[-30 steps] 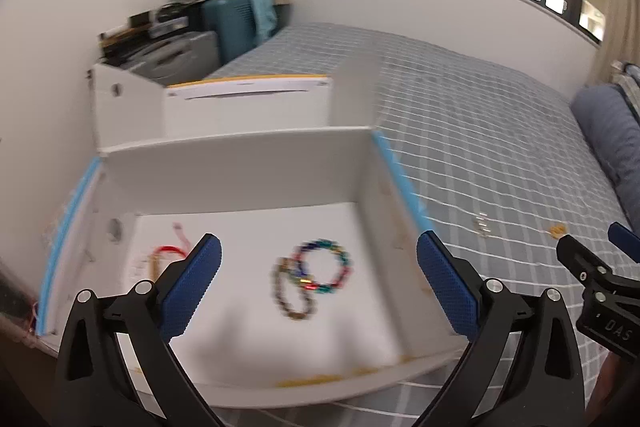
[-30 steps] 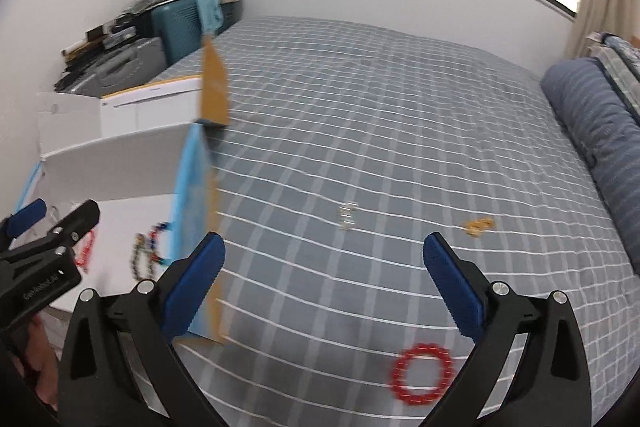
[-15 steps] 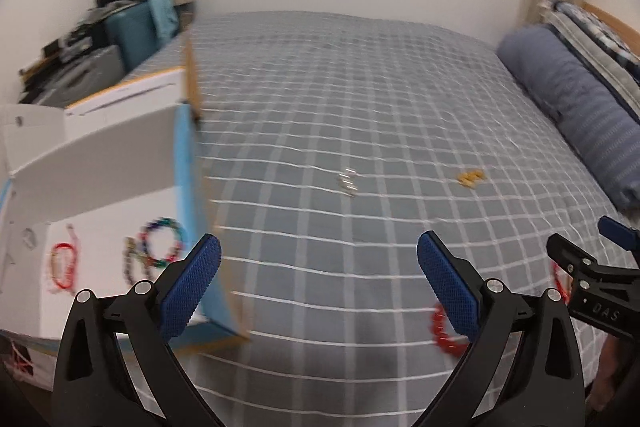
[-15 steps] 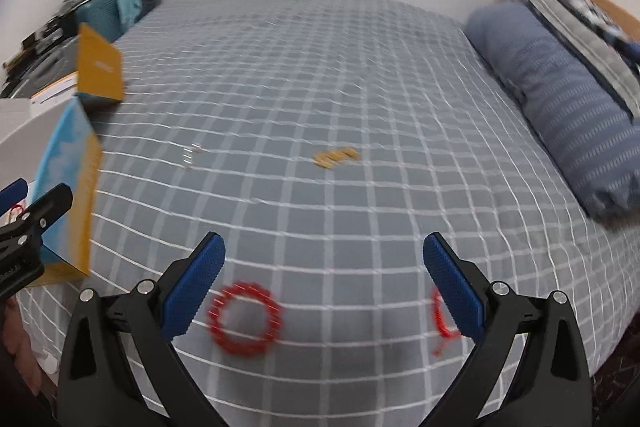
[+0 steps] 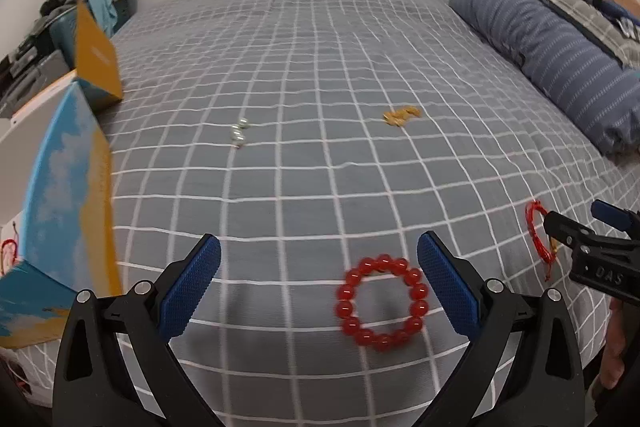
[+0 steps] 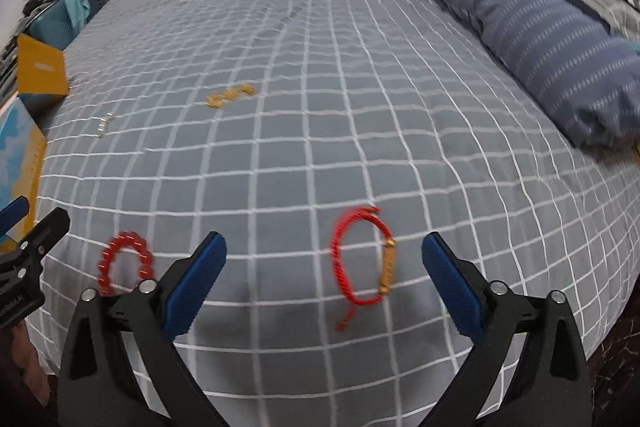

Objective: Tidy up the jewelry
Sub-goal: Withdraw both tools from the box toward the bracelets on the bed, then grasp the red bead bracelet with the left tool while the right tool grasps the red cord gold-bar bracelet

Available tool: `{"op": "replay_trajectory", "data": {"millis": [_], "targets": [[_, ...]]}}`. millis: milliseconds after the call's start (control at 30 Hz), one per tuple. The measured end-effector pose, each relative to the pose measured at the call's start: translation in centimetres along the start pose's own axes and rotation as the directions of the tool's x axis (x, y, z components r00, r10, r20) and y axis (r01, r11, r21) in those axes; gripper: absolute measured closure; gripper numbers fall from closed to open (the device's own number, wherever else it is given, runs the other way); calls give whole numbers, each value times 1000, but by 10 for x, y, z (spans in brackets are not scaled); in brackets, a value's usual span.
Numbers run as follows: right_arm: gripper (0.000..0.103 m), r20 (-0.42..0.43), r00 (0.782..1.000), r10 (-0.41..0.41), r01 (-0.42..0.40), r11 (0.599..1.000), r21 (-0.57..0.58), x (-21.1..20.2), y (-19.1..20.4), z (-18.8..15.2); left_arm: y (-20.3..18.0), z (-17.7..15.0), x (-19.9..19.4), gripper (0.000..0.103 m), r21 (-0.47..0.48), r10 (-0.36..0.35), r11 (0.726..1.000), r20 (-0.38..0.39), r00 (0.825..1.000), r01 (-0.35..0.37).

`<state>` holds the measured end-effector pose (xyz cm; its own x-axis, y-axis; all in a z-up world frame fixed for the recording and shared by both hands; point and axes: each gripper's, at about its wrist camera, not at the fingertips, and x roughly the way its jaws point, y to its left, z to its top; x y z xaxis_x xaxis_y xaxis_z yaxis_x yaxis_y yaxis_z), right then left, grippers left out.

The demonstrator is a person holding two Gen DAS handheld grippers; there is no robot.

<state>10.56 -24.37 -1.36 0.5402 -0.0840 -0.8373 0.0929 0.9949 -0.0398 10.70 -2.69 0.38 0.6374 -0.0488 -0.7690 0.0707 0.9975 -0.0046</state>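
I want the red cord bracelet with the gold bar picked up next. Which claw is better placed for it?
Right. The right claw is open with the red cord bracelet lying on the bedspread just ahead between its fingers. The left claw faces the red bead bracelet instead.

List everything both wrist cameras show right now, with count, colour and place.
Bead bracelet: one, red, on bedspread before left gripper.
Cord bracelet: one, red with gold bar, before right gripper.
Gold piece: one, mid-bed.
Pearl piece: one, whitish, mid-bed, left.
Box: one, blue-orange outside, left edge.
Bedspread: grey, white grid.
Pillow: blue striped, right.
Left gripper: open, empty.
Right gripper: open, empty.
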Motion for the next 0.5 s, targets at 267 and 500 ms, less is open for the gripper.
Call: {"op": "replay_trajectory", "data": {"millis": [267,500], "targets": [[30,-75,997,18,-16,999,32,27,-24,-15,-40,-15,20,6,87,-2,996,-10,1000,3],[41,-110,993,47,-42,998,54,42,-30,-21,-50,-25,39,6,109,26,994,-23,999,-23]]}}
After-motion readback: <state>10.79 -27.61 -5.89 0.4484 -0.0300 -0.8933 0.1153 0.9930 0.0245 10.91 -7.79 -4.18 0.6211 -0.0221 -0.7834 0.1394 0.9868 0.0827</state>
